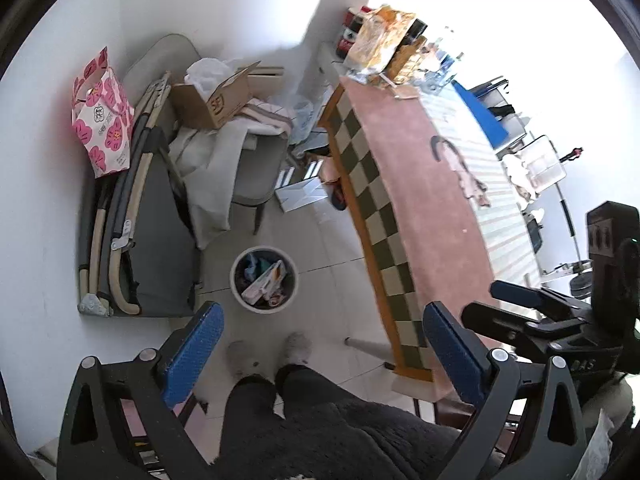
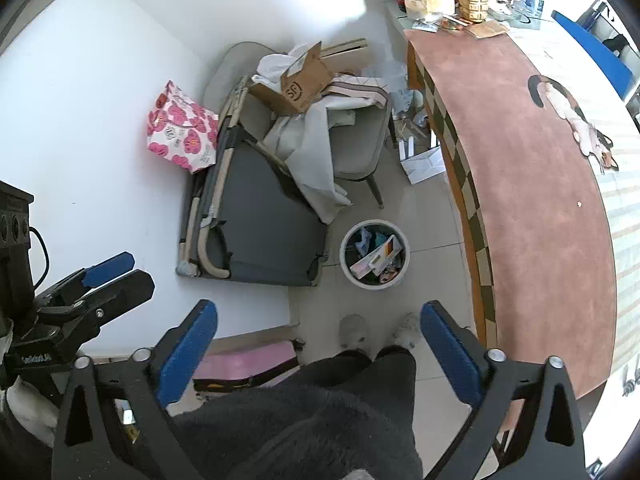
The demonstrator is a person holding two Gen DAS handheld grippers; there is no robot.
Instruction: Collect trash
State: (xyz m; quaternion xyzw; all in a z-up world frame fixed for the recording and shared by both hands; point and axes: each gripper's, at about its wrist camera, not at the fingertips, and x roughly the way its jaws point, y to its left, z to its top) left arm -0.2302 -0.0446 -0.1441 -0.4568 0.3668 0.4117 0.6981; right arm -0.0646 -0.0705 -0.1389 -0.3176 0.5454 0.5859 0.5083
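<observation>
A white round trash bin [image 1: 264,280] stands on the tiled floor, filled with paper, wrappers and cloth scraps; it also shows in the right wrist view [image 2: 374,255]. My left gripper [image 1: 320,332] is open and empty, held high above the floor near the bin. My right gripper [image 2: 318,330] is open and empty, also high above the floor. Each gripper shows in the other's view: the right gripper [image 1: 504,300] at the right edge, the left gripper [image 2: 120,272] at the left edge. A tiny crumb [image 2: 579,204] lies on the pink tablecloth.
A table [image 1: 420,184] with a pink and checkered cloth stands right of the bin, with food packages [image 1: 380,40] at its far end. A folded cot [image 2: 256,216], a chair piled with cloth and a cardboard box [image 2: 298,84], and a pink flowered bag [image 1: 102,116] stand by the wall. The person's legs and slippers [image 1: 272,354] are below.
</observation>
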